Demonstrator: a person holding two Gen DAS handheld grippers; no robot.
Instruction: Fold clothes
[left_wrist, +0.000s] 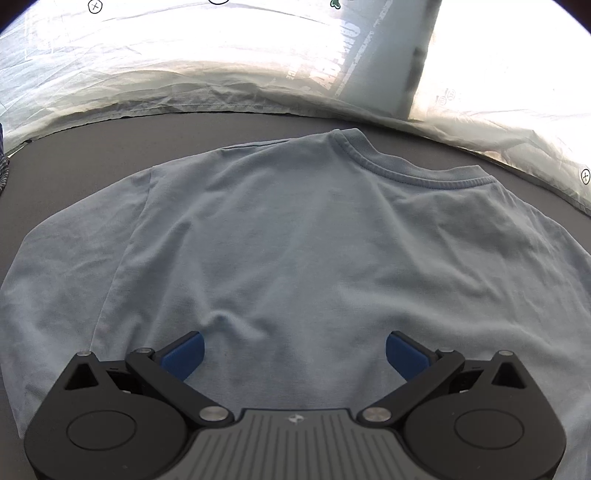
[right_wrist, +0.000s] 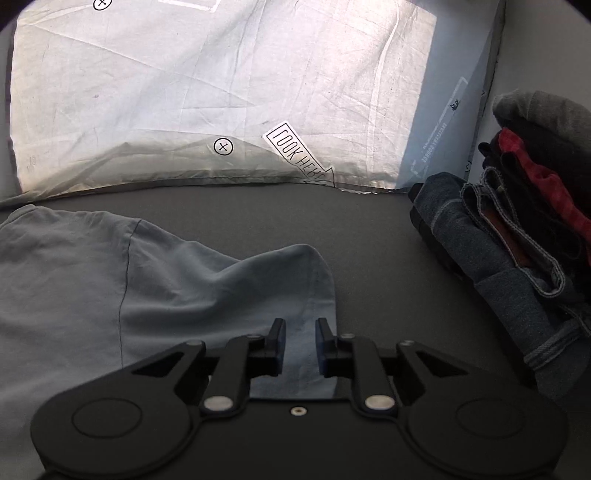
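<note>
A light blue T-shirt (left_wrist: 295, 240) lies spread flat on the dark grey table, collar (left_wrist: 406, 166) at the far side. My left gripper (left_wrist: 294, 352) is wide open just above the shirt's lower middle, holding nothing. In the right wrist view the shirt's right sleeve (right_wrist: 258, 288) lies bunched on the table. My right gripper (right_wrist: 300, 343) hovers over the sleeve's edge with its jaws a narrow gap apart; the cloth shows between the fingers, and I cannot tell whether they pinch it.
A stack of folded clothes (right_wrist: 517, 240), denim with dark and red items, stands at the right of the table. A crinkled white sheet (right_wrist: 221, 92) with printed marks lies beyond the table's far edge (right_wrist: 207, 192).
</note>
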